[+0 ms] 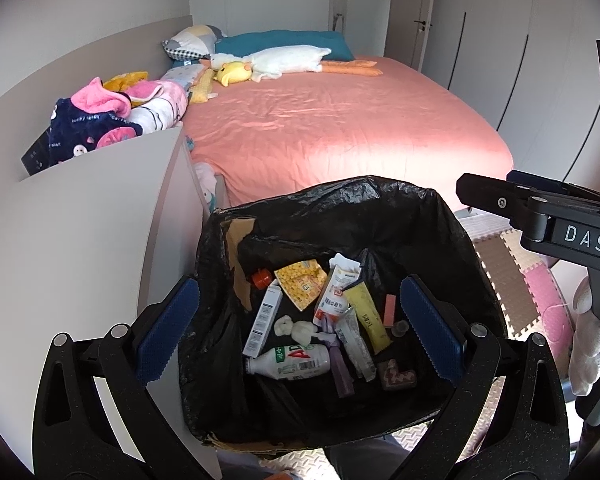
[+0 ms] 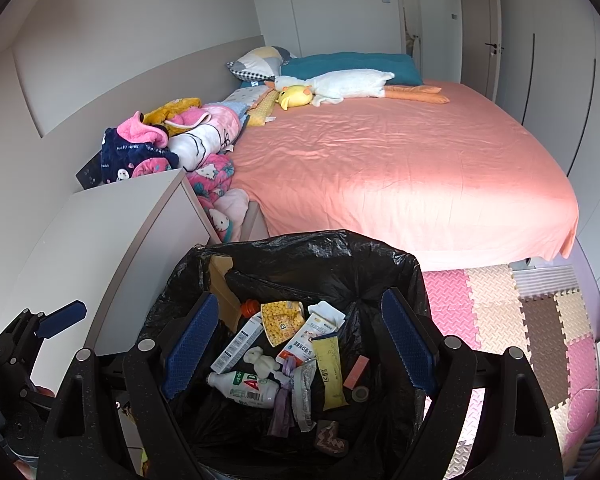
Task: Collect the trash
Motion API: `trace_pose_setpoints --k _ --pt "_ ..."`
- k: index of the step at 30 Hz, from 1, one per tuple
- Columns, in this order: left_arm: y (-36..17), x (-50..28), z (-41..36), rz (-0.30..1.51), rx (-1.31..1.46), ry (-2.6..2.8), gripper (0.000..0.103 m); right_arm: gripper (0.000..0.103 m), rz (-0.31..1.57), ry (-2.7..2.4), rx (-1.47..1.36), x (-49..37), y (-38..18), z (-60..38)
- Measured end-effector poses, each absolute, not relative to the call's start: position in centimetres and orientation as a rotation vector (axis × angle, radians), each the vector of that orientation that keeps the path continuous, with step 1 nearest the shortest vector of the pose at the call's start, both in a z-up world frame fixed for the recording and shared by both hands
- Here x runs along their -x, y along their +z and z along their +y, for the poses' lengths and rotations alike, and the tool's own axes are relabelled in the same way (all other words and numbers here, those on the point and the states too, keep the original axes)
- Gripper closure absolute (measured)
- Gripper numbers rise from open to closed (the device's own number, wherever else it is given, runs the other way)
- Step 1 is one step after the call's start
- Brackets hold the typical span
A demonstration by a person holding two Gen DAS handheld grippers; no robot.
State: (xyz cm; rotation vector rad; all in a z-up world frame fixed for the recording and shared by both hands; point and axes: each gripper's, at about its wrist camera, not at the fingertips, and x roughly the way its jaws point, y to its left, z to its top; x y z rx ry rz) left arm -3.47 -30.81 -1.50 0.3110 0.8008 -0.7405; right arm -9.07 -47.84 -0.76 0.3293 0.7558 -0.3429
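We hold the left gripper [image 1: 296, 334] and right gripper [image 2: 300, 346] spread and empty over the bin [image 2: 380, 258], the trash [image 2: 256, 390] already inside, bed [image 2: 400, 160] at twelve o'clock.

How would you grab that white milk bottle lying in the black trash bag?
Grip the white bottle across its round middle, coming straight down from above. It lies on its side, its neck toward the bag's left wall, so the long sides face up. Both the left gripper and right gripper are open.
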Motion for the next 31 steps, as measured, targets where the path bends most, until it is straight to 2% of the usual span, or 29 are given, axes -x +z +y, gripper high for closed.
trace_pose_setpoints --k 31 --pt "-2.14 2.92 -30.41 0.842 -0.271 -0.720 0.006 0.019 0.758 -0.335 -0.324 9.40 -0.96 -47.89"
